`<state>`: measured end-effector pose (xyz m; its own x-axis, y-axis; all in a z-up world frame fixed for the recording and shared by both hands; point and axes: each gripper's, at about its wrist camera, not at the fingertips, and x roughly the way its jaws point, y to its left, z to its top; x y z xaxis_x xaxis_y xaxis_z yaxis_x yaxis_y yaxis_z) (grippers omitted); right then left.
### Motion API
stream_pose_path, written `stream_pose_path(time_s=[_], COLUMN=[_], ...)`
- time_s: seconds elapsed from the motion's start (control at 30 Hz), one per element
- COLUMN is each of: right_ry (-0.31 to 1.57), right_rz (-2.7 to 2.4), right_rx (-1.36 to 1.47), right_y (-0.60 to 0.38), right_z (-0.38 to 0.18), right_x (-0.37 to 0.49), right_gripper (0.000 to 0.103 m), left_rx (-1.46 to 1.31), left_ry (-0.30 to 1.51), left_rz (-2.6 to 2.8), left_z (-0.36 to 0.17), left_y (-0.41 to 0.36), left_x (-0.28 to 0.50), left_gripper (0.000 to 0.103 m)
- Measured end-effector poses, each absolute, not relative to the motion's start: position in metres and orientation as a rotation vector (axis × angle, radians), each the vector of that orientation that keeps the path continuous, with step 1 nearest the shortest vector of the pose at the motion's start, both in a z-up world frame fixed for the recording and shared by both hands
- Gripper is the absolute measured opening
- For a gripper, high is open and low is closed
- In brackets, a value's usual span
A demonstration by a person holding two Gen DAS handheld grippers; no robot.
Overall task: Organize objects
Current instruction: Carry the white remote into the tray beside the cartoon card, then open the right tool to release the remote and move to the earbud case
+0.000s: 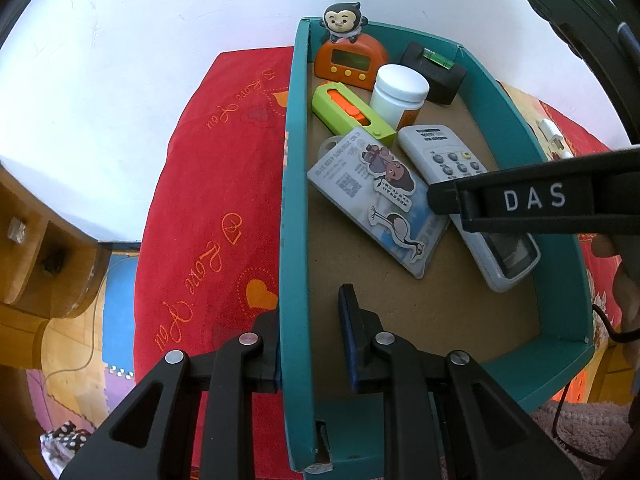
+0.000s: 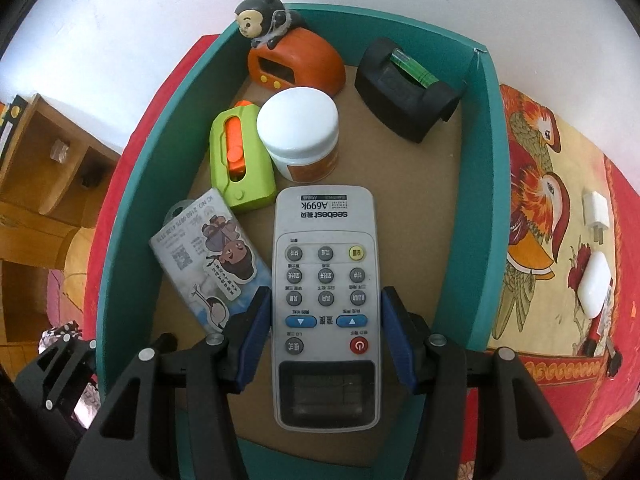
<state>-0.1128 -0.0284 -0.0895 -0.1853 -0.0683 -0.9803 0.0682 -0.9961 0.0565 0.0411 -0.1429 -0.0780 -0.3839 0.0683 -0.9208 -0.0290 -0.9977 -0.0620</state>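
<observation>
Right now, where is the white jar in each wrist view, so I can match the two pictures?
Left wrist: white jar sits upper centre, at the far end of the teal box, right of the green case.
Right wrist: jar is centre, above the remote.
Shared landmark: the orange clock behind it.

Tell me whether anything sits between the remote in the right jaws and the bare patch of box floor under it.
Nothing visible does. The remote sits between the right gripper pads over bare brown floor of the teal box. The sticker card lies just beside it, partly under its edge in the left wrist view, and the white jar stands beyond its far end.
</observation>
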Motion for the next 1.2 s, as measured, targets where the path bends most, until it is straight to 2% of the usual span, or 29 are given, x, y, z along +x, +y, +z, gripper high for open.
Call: stream_pose_path(time_s=[0.5,0.77,1.2], right_ry=[-0.042,0.043,-0.009], right_rz=[-2.350,-2.407,-2.373], right_rx=[1.962,1.882,1.717], right_y=[-0.027,-0.028,-0.016], right_z=[-0.086,-0.067,-0.040], right_x=[-0.114,-0.112,-0.090], right_gripper=[0.056,0.056,0.056], left_rx=[-1.711,-1.711,-1.713], left_ry=[-0.055,-0.054,-0.058], left_rz=[2.565,2.565,2.564], left_z=[-0.078,-0.078,-0.078], left_y=[-0.144,-0.144,-0.144], left_x=[0.040,0.040,0.042], left_gripper=[0.021,0.021,0.021])
